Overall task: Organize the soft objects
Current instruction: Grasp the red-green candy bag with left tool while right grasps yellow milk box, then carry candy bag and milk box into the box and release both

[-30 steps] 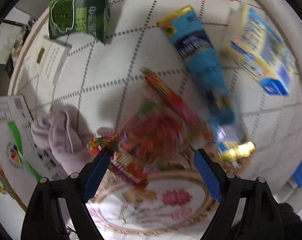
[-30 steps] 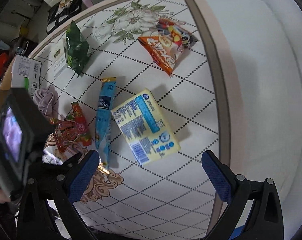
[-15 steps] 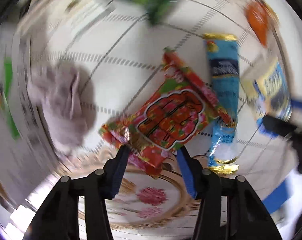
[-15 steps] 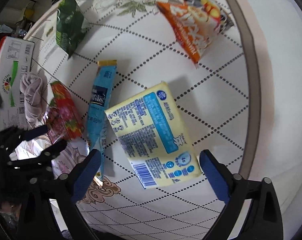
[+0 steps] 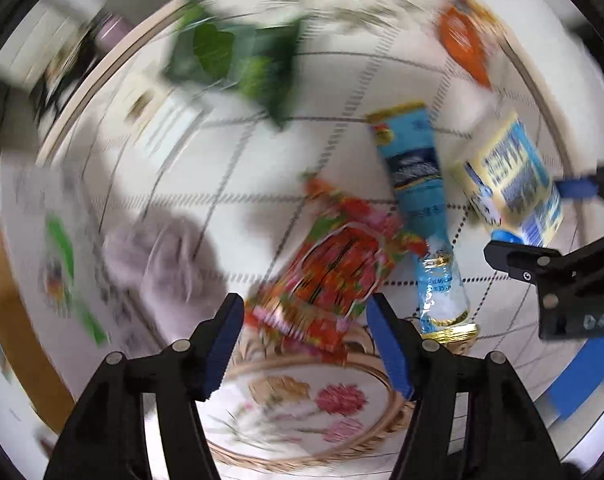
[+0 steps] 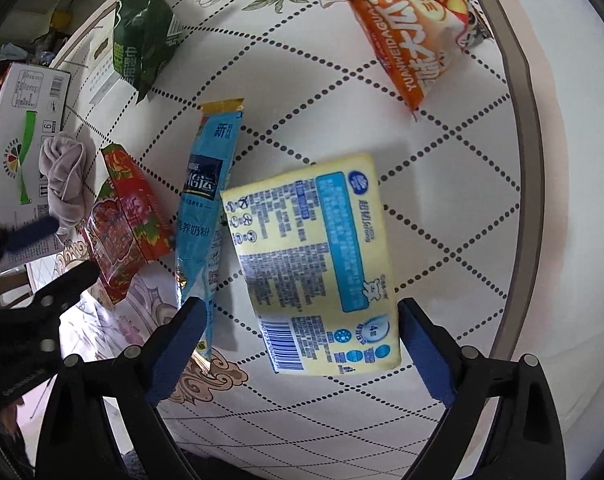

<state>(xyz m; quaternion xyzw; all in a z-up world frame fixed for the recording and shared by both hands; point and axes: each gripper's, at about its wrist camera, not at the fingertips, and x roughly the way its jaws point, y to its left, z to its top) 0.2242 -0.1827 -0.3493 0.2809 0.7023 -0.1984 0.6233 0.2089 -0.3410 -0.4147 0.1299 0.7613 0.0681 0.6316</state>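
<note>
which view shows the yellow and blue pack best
The right wrist view: the yellow and blue pack lies whole and sharp on the table, between the open fingers of the right gripper. The left wrist view shows it blurred near the right edge.

Bright, even light falls on the counter (image 6: 442,240), and short soft shadows lie just beside the yellow pack (image 6: 314,264). The right wrist view is sharp. The left wrist view is smeared by motion blur (worst around the green bag (image 5: 237,60)). Fisheye bending curves both pictures' edges into dark corners.
</note>
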